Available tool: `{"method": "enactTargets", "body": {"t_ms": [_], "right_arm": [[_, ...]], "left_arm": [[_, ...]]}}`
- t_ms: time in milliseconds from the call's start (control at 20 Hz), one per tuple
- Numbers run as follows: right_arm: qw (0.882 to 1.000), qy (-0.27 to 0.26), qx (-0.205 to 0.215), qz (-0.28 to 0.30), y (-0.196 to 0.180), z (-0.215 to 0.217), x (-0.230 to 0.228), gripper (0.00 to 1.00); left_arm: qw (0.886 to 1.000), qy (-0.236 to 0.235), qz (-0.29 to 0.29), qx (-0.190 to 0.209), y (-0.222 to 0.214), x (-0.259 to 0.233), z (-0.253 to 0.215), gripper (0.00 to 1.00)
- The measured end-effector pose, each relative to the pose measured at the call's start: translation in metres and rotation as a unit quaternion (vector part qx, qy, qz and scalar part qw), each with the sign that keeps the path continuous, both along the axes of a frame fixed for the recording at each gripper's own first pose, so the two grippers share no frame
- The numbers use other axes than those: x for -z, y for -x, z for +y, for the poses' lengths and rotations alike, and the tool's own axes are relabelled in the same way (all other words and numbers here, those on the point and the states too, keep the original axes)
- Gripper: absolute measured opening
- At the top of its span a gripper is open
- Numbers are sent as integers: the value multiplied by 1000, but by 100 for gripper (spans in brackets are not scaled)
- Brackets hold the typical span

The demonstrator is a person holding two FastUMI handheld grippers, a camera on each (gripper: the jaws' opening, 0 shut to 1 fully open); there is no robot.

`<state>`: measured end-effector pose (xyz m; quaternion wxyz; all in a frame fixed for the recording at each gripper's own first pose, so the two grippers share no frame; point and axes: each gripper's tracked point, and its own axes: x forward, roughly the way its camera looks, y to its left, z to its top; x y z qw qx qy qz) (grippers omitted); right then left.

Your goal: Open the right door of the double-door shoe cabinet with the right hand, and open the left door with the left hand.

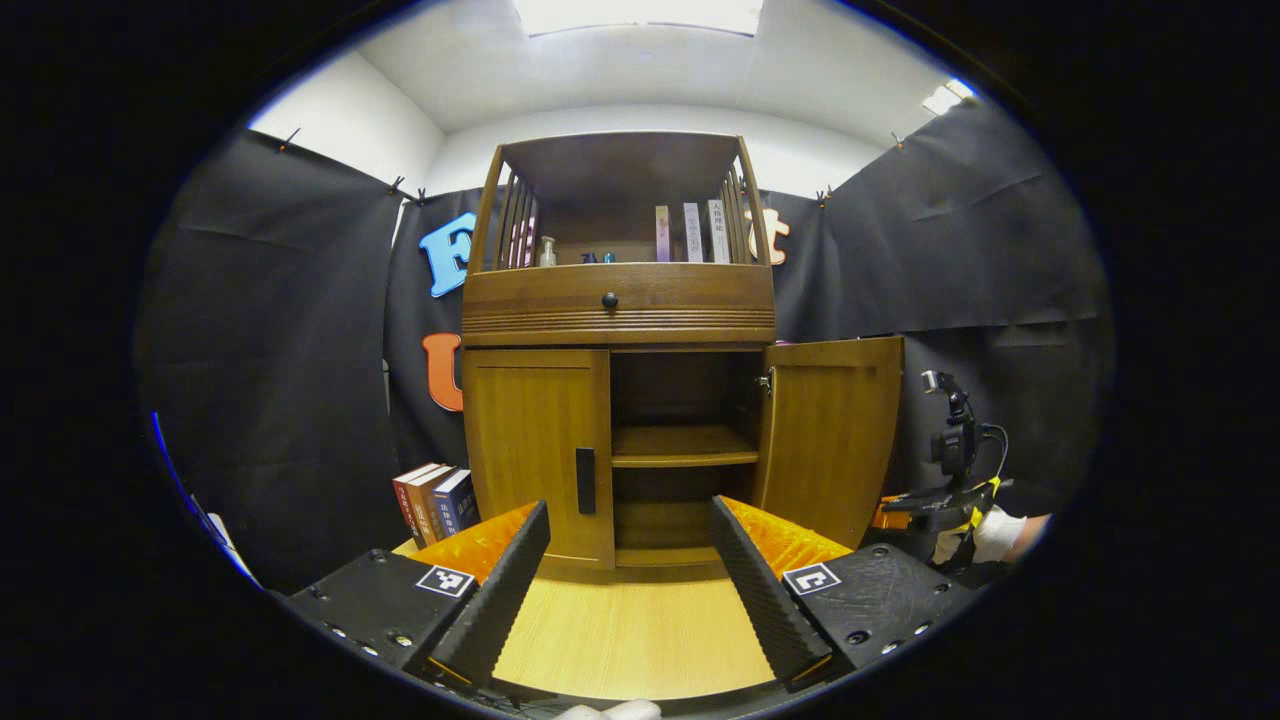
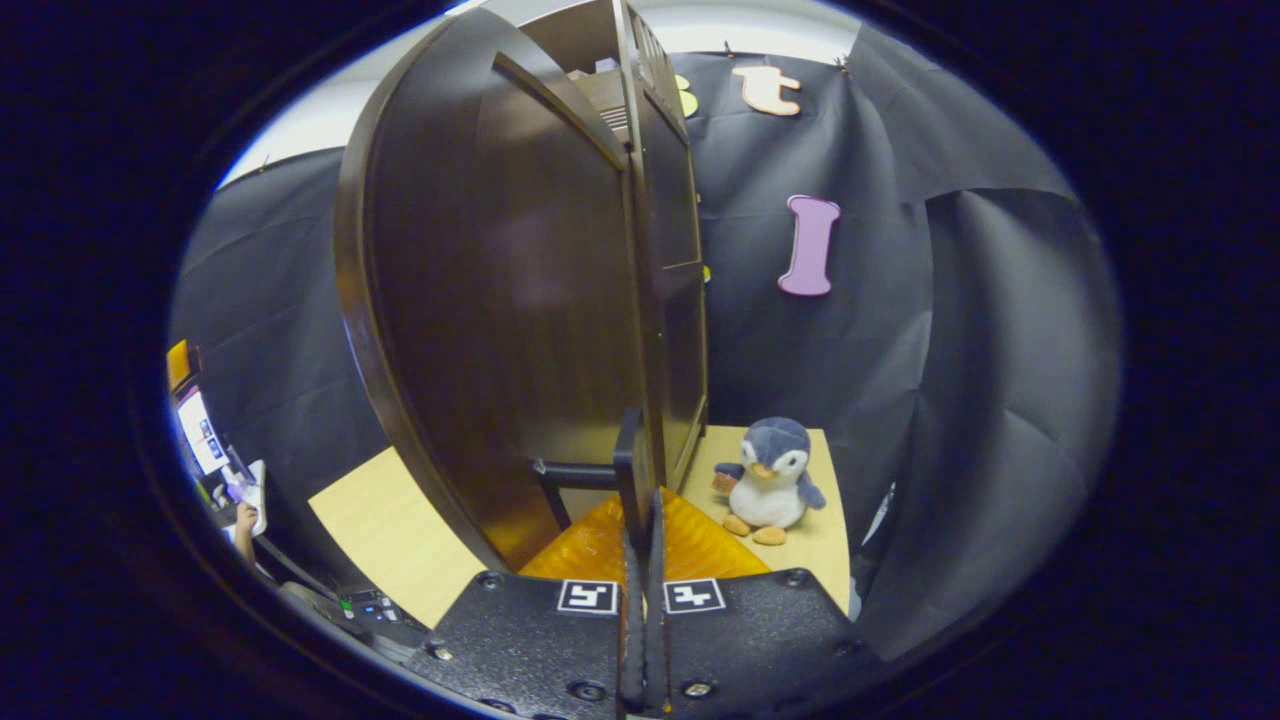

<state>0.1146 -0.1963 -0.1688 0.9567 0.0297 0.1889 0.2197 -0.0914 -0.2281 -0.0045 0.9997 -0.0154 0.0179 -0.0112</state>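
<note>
The wooden shoe cabinet stands ahead in the left gripper view. Its left door is closed, with a black handle at its inner edge. The right door is swung wide open, showing bare shelves. My left gripper is open, a little short of the cabinet, its fingers either side of the left door's handle and the opening. My right gripper is shut on the right door's black handle, with the door's outer face close on its left. That gripper also shows beside the open door.
The cabinet stands on a light wooden tabletop. Books lean at the cabinet's left. A plush penguin sits on the table beside the cabinet's right side. Bottles and books fill the top shelf. A drawer knob sits above the doors.
</note>
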Motion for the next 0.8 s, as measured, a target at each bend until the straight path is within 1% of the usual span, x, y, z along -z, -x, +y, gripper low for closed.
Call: {"method": "enactTargets", "body": {"t_ms": [50,100,150,200,250,350,400,450,550,650,700,750,800], "right_arm": [[1000,4,-9,-3,0,0,-1,4],[1000,11,-15,-8,1,0,-1,4],[1000,16,-24,-12,2,1,-1,4],[999,18,-35,-17,4,2,0,5],[999,16,-44,-20,7,2,-1,8],[999,13,-47,-21,20,-10,0,17],[999,17,-39,-24,25,-18,1,27],[999,14,-34,-28,33,-26,-3,34],[999,14,-20,-32,48,-33,-12,60],[999,12,-3,-47,65,-37,-32,87],[998,9,7,-56,73,-36,-43,89],[998,5,20,-61,80,-34,-53,88],[997,-1,31,-65,88,-30,-61,88]], "left_arm": [[1000,-3,-1,-5,2,-2,-2,96],[1000,-6,0,-11,3,-2,-2,100],[1000,-9,3,-16,4,-3,-3,96],[1000,-13,5,-19,6,-3,-4,96],[1000,-16,8,-22,7,-4,-5,96],[999,-21,13,-24,6,-4,-5,96],[999,-25,14,-26,6,-4,-3,96],[999,-28,15,-28,5,-4,0,96],[999,-31,17,-28,3,-4,3,96],[999,-32,18,-28,-5,-2,9,96],[999,-33,20,-27,-13,0,15,96],[999,-35,19,-28,-19,0,21,96],[999,-38,15,-29,-25,-1,29,96]]}}
